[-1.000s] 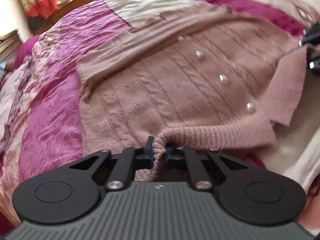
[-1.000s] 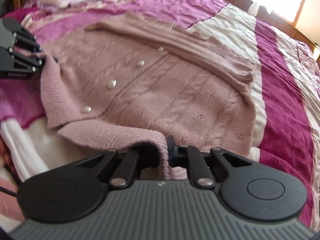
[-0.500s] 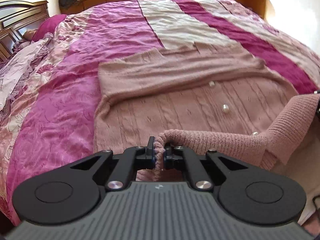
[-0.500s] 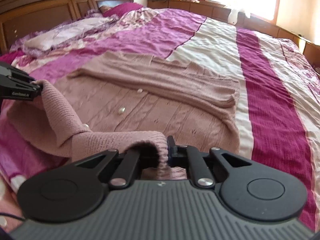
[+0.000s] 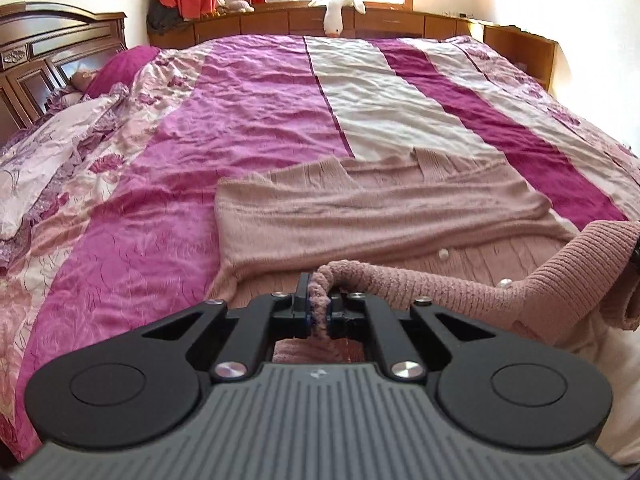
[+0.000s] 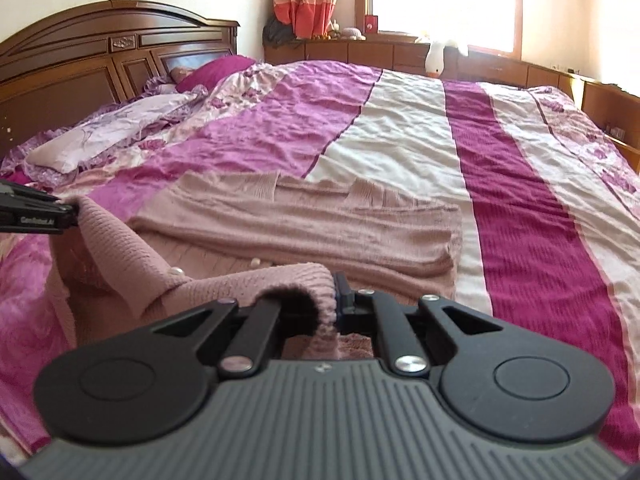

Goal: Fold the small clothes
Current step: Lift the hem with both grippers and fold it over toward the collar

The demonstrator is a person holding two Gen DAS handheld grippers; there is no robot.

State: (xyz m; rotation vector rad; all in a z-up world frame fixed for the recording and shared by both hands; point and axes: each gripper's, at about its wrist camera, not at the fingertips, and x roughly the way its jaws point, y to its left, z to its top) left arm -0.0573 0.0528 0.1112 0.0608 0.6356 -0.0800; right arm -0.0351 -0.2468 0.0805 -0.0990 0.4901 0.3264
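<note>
Currently level, both aimed along the bed | left gripper: clamped on cardigan hem | right gripper: clamped on same hem | hem raised, cardigan body flat on bed

Two matte black hand-held grippers

Left hand-held gripper and right hand-held gripper each have a grey ribbed body with a small logo, round black side discs, angled black link arms, silver screws; white lettering marks the left one's side.
</note>
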